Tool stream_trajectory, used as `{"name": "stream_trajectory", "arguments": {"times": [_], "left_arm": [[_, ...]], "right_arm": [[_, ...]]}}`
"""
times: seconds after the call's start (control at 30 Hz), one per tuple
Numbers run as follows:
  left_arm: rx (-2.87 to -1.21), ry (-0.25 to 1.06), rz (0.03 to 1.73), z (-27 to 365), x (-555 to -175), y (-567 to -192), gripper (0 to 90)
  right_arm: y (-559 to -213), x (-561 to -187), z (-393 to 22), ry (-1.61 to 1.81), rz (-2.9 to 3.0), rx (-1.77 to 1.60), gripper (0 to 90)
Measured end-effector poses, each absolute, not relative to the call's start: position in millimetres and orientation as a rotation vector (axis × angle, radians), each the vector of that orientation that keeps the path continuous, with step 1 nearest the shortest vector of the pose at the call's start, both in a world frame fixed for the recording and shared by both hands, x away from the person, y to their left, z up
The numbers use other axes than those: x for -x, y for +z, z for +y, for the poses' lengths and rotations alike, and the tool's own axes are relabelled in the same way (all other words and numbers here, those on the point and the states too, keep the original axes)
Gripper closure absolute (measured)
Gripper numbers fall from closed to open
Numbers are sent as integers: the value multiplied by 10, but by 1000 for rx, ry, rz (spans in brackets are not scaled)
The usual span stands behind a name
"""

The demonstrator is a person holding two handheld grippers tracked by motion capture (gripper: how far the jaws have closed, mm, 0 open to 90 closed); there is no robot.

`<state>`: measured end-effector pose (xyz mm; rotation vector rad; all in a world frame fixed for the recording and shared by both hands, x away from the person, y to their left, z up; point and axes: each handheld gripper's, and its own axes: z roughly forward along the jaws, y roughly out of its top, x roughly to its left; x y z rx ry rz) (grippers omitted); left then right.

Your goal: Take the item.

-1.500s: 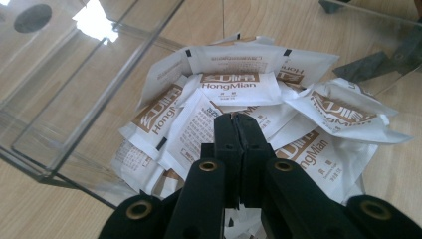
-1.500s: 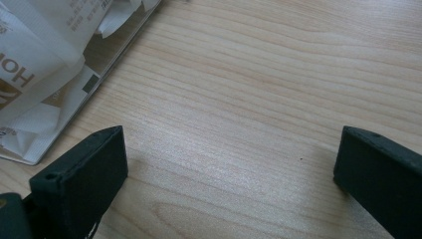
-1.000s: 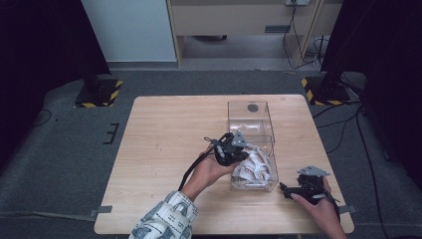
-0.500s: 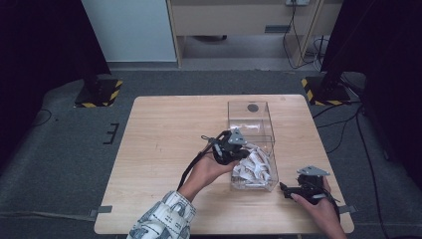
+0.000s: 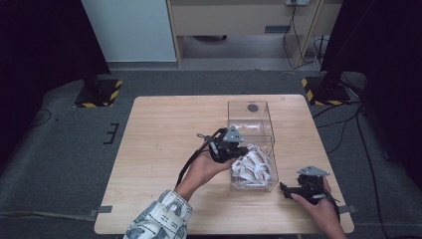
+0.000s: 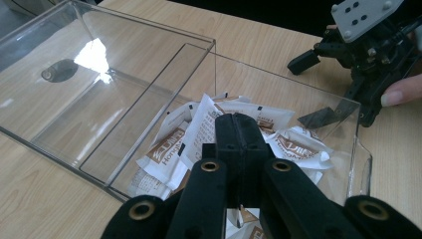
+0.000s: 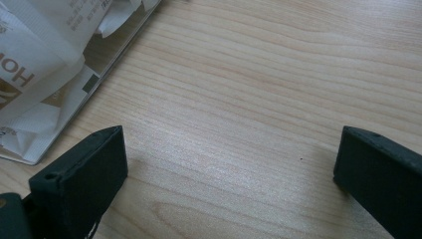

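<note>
Left gripper view: left claw [image 6: 239, 130] shut, empty, above packets [image 6: 293, 147]; right claw [image 7: 224, 169] wide, empty.

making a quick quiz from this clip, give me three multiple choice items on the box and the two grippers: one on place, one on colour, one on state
1. Where do the sachets lie?
A. in the clear box's near compartment
B. loose on the table
C. in its far compartment

2. What colour is the print on the sachets?
A. green
B. brown
C. blue

3. How do the jaws of the right gripper stand?
A. closed on a sachet
B. shut empty
C. open over bare table

Answers: 1 A, the high view shows them piled at the near end while the far part holds none. 2 B, the left gripper view shows brown lettering on white. 3 C, the right gripper view shows the jaws wide apart over wood.
</note>
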<state>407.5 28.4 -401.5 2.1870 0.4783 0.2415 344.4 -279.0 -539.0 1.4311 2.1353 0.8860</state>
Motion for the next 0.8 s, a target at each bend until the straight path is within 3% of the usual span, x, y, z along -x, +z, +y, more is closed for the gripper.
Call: {"name": "stream_trajectory", "arguments": {"times": [0.8], "left_arm": [[-2098,254,460,438,-3999,-3837,898]], "right_arm": [[-5390,-3444,-2790,886,2135,-1431,8]]}}
